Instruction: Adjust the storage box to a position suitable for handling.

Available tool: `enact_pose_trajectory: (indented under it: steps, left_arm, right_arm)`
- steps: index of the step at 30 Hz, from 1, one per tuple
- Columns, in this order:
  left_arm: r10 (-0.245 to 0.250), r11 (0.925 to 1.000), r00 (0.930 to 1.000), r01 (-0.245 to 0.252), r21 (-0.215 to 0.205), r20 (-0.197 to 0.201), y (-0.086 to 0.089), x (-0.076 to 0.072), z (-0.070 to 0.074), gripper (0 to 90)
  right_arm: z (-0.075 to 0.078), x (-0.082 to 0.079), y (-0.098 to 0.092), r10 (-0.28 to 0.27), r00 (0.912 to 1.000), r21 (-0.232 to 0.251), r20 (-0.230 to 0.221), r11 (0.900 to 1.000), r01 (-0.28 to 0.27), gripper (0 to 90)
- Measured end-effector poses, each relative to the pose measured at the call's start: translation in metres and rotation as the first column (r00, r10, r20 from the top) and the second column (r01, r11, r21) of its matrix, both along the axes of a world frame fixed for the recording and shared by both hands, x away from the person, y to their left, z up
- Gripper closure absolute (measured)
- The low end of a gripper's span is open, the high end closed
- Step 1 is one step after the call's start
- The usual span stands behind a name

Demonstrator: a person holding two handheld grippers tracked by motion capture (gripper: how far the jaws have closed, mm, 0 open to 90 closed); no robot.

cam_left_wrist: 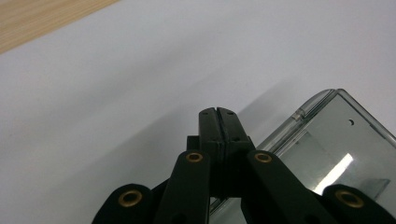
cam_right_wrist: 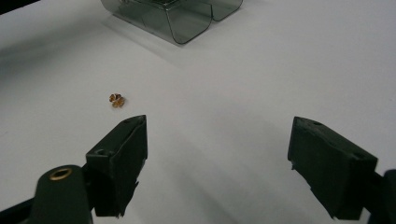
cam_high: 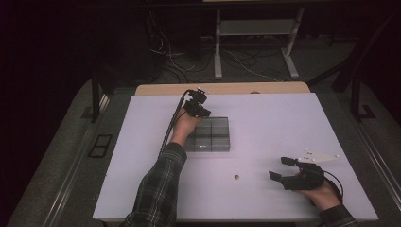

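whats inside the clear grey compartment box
Nothing can be seen in the compartments of the grey box that show in the high view; the left gripper and hand cover its near-left part, so that stays unknown.

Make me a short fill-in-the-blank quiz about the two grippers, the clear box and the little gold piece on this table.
1. The left gripper has its jaws ____.
2. The right gripper has its jaws ____.
3. The small gold piece lies on the white table between the right gripper and the clear ____.
4. The left gripper sits at the far ____ corner of the compartment box in the high view.

Missing words: shut; open; compartment box; left
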State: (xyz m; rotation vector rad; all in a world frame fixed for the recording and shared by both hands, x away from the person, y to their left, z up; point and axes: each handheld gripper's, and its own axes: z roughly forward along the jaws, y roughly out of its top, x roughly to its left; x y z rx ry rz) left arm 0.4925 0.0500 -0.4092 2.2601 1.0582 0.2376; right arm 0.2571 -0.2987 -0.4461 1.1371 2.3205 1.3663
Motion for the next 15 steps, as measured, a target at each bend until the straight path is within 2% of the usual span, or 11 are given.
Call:
enact_pose_trajectory:
  steps: [1, 3, 5, 10, 11, 15]
  left_arm:
    - [-0.010, 0.9999, 0.9999, 0.010, 0.013, -0.001, 0.000, 0.000, 0.001, 88.7]
    - [-0.017, 0.9998, 0.9998, 0.017, 0.011, -0.010, 0.000, -0.001, 0.001, 88.7]
    - [-0.043, 0.9984, 0.9990, 0.044, 0.035, -0.015, 0.001, -0.001, 0.001, 88.7]
    - [-0.070, 0.9962, 0.9973, 0.071, 0.051, -0.021, -0.003, -0.005, 0.002, 88.7]
    - [-0.067, 0.9971, 0.9977, 0.067, 0.037, -0.013, -0.004, -0.006, 0.001, 88.7]
    - [-0.093, 0.9948, 0.9955, 0.094, 0.040, -0.015, -0.005, -0.011, 0.001, 88.7]
  right_arm:
    - [0.000, 0.000, 0.000, 0.000, 1.0000, 0.000, 0.000, 1.000, 0.000, 19.7]
    - [0.000, 0.000, 0.000, -0.001, 1.0000, -0.001, 0.000, 1.000, 0.001, 19.7]
    - [0.000, 0.000, 0.000, -0.001, 1.0000, -0.002, 0.000, 1.000, 0.001, 19.7]
    - [0.000, 0.000, 0.000, -0.001, 1.0000, -0.001, 0.001, 1.000, 0.001, 19.7]
    - [0.000, 0.000, 0.000, -0.001, 1.0000, -0.003, 0.001, 1.000, 0.001, 19.7]
    - [0.000, 0.000, 0.000, -0.001, 1.0000, -0.003, 0.001, 1.000, 0.001, 19.7]
